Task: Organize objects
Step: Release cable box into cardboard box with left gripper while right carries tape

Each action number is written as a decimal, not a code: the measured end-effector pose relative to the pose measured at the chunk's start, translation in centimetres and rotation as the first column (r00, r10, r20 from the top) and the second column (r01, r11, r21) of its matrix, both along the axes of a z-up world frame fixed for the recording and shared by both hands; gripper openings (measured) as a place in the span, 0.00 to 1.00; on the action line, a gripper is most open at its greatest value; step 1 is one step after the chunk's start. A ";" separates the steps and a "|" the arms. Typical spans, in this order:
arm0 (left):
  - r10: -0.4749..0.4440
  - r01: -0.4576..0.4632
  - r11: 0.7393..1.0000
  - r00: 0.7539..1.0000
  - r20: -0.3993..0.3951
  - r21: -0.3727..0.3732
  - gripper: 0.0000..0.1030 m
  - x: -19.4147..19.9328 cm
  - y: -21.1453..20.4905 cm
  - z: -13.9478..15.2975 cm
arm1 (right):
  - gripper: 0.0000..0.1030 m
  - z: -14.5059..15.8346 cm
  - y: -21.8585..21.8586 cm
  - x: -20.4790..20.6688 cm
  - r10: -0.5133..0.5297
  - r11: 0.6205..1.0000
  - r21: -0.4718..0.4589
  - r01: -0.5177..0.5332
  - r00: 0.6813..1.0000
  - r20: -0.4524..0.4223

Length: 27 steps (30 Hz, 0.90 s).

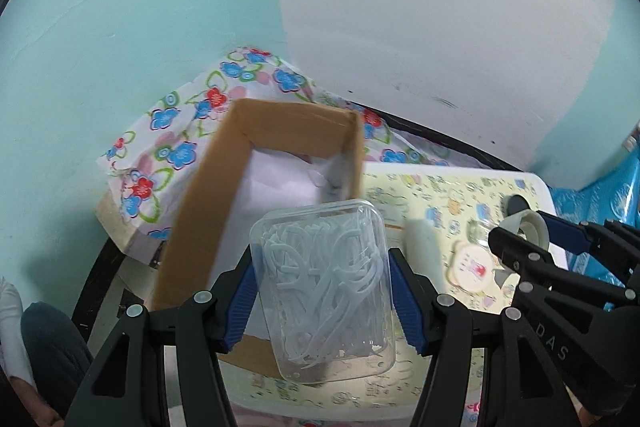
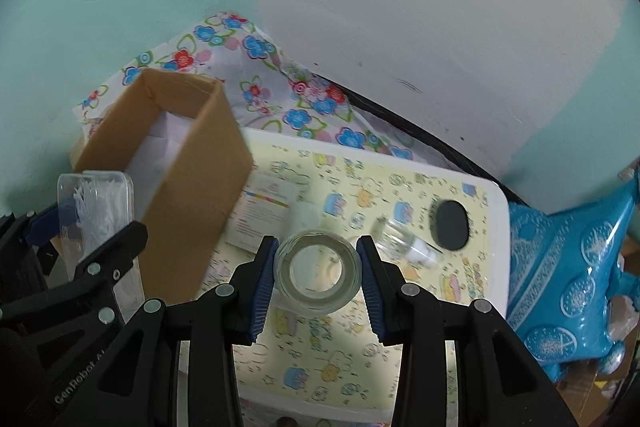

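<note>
While both loads hang above the table [image 2: 496, 227]: each should be carried level to the cardboard box [image 1: 224, 195].
Left hand-held gripper [image 1: 322, 291]: pinching 1 clear case of floss picks [image 1: 324, 287] by its long sides, over the near end of the box.
Right hand-held gripper [image 2: 318, 277]: pinching 1 roll of clear tape [image 2: 316, 273], over the table, right of the box.
Advice: lower the case flat between the box walls before releasing; keep the 2 grippers apart.
Risk: the smooth case may slip.
</note>
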<state>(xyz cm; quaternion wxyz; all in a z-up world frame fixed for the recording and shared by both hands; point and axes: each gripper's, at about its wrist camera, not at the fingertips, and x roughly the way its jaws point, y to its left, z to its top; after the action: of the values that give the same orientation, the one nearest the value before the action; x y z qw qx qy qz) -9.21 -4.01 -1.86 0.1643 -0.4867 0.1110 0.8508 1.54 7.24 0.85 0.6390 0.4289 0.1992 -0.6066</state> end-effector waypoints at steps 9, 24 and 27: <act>0.043 -0.042 0.999 0.998 0.042 -0.011 0.61 -3.5 -3.2 -1.6 | 0.41 1.4 -2.5 3.6 0.068 0.998 -0.001 -0.068 0.998 0.001; 0.001 0.001 1.000 0.991 0.131 -0.012 0.74 -5.7 -2.6 -5.5 | 0.41 1.4 -4.9 5.0 0.100 0.995 0.030 -0.100 0.995 -0.006; -0.009 0.009 1.000 0.993 0.117 -0.003 0.90 -5.6 -2.5 -5.3 | 0.41 1.3 -5.0 4.8 0.104 0.994 0.033 -0.104 0.995 -0.003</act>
<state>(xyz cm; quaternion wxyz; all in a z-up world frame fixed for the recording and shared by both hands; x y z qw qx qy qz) -14.76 -6.46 -7.20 0.1734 -0.5355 0.1048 0.8199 6.33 2.25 2.20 0.6622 0.4271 0.2327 -0.5700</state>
